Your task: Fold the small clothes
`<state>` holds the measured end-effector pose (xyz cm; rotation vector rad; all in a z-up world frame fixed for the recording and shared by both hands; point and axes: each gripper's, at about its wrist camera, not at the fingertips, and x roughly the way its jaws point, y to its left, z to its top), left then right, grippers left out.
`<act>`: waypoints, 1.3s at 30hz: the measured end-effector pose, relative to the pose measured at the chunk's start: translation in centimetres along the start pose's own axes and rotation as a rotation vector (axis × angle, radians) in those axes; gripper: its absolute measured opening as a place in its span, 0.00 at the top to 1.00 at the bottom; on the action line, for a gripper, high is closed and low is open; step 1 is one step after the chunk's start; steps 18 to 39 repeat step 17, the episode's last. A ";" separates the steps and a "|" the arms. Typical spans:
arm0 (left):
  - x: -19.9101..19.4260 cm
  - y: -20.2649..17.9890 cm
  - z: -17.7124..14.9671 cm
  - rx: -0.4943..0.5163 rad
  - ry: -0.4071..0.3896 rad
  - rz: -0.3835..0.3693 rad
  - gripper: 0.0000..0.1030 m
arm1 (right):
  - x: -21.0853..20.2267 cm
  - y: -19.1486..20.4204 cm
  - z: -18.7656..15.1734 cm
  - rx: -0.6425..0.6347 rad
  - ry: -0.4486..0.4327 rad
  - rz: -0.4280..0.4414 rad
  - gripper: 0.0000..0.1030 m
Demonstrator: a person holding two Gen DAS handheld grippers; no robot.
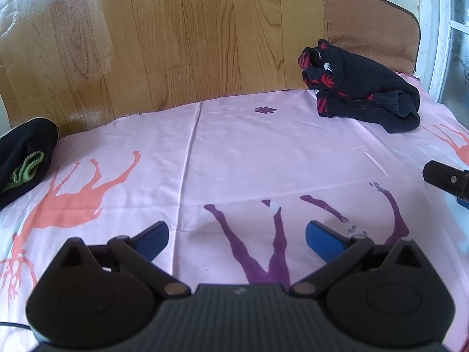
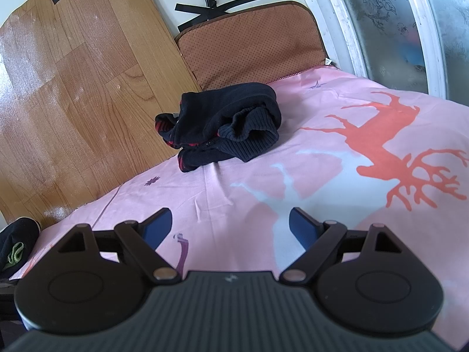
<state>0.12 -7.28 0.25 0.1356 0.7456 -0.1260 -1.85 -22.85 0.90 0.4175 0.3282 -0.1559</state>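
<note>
My left gripper [image 1: 236, 233] and right gripper [image 2: 230, 224] gape empty; ahead, a crumpled black-and-red garment [image 2: 225, 126], its folds unreadable.

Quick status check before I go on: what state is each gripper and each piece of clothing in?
Left gripper: open, empty, above the pink sheet.
Right gripper: open, empty.
Black and red garment: crumpled in a heap at the sheet's far edge, unfolded, untouched.
Black item with green trim: bunched at the sheet's left edge.
</note>
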 end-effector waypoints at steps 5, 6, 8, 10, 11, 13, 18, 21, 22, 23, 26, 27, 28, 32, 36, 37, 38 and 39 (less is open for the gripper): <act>0.0 0.0 0.0 0.002 -0.001 -0.001 0.00 | 0.0 0.0 0.0 0.000 0.000 0.000 0.14; 0.0 0.0 0.0 0.000 0.000 -0.001 0.00 | 0.0 0.0 0.0 0.000 0.000 0.000 0.14; 0.0 0.0 0.0 -0.001 0.001 -0.002 0.00 | 0.0 0.0 0.0 0.000 0.000 0.000 0.14; 0.0 0.1 0.1 -0.002 0.002 -0.004 0.00 | 0.0 0.0 0.0 0.000 0.000 0.000 0.14; 0.0 0.1 0.1 -0.003 0.001 -0.006 0.00 | 0.0 0.0 0.0 0.000 0.000 0.000 0.14; -0.1 0.1 0.0 -0.003 -0.001 -0.019 0.00 | 0.0 0.0 0.0 0.000 0.000 0.000 0.14; -0.2 -0.2 -0.1 0.013 -0.005 -0.034 0.00 | 0.0 0.0 0.0 0.000 0.000 0.000 0.14; -0.2 -0.2 -0.1 0.013 -0.005 -0.034 0.00 | 0.0 0.0 0.0 0.000 0.000 0.000 0.14; -0.2 -0.2 -0.1 0.013 -0.005 -0.034 0.00 | 0.0 0.0 0.0 0.000 0.000 0.000 0.14; -0.2 -0.2 -0.1 0.013 -0.005 -0.034 0.00 | 0.0 0.0 0.0 0.000 0.000 0.000 0.14; -0.2 -0.2 -0.1 0.013 -0.005 -0.034 0.00 | 0.0 0.0 0.0 0.000 0.000 0.000 0.14; -0.2 -0.2 -0.1 0.013 -0.005 -0.034 0.00 | 0.0 0.0 0.0 0.000 0.000 0.000 0.14; -0.2 -0.2 -0.1 0.013 -0.005 -0.034 0.00 | 0.0 0.0 0.0 0.000 0.000 0.000 0.14; -0.2 -0.2 -0.1 0.013 -0.005 -0.034 0.00 | 0.0 0.0 0.0 0.000 0.000 0.000 0.14; -0.2 -0.2 -0.1 0.013 -0.005 -0.034 0.00 | 0.0 0.0 0.0 0.000 0.000 0.000 0.14; -0.2 -0.2 -0.1 0.013 -0.005 -0.034 0.00 | 0.0 0.0 0.0 0.000 0.000 0.000 0.14; -0.2 -0.2 -0.1 0.013 -0.005 -0.034 0.00 | 0.0 0.0 0.0 0.000 0.000 0.000 0.14; -0.2 -0.2 -0.1 0.013 -0.005 -0.034 0.00 | 0.0 0.0 0.0 0.000 0.000 0.000 0.14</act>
